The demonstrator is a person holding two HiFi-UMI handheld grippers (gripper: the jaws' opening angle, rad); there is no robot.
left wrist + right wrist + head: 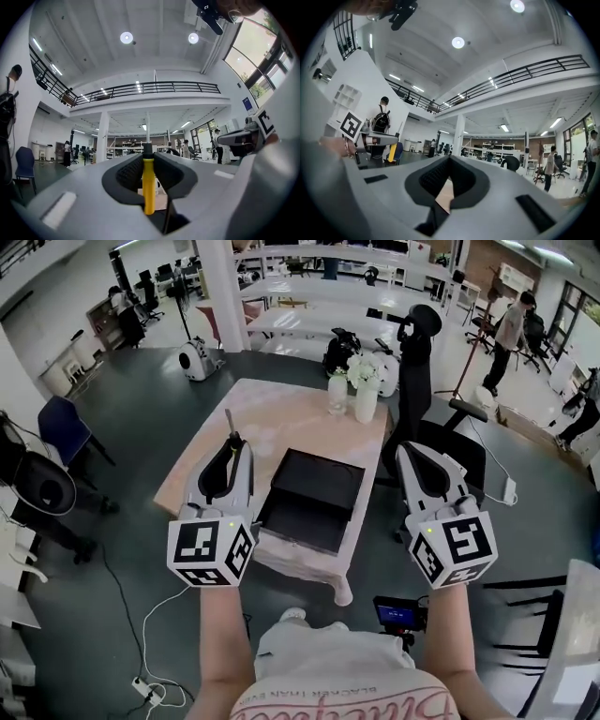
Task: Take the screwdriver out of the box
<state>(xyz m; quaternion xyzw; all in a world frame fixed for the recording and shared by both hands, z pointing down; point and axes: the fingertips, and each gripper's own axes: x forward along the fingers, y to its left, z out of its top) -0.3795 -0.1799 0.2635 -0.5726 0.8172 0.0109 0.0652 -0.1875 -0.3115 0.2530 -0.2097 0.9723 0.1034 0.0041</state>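
Over the table [302, 418], level left gripper [148, 155] clamps screwdriver [148, 185]; right gripper [450, 160] closed, empty

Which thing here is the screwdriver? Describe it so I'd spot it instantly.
Find the pink table with the black box. Over its left side, the left claw holds the screwdriver upright. It is the only thing with a yellow handle.

I'm holding both forearms forward, side by side, the grippers pointing about level. The left gripper [233, 441] is hovering over the left edge of the table [309, 418], its jaws clamping the yellow handle of the screwdriver [148, 185], which stands upright. The right gripper [405, 448] is hanging off the table's right edge, jaw tips meeting on nothing.
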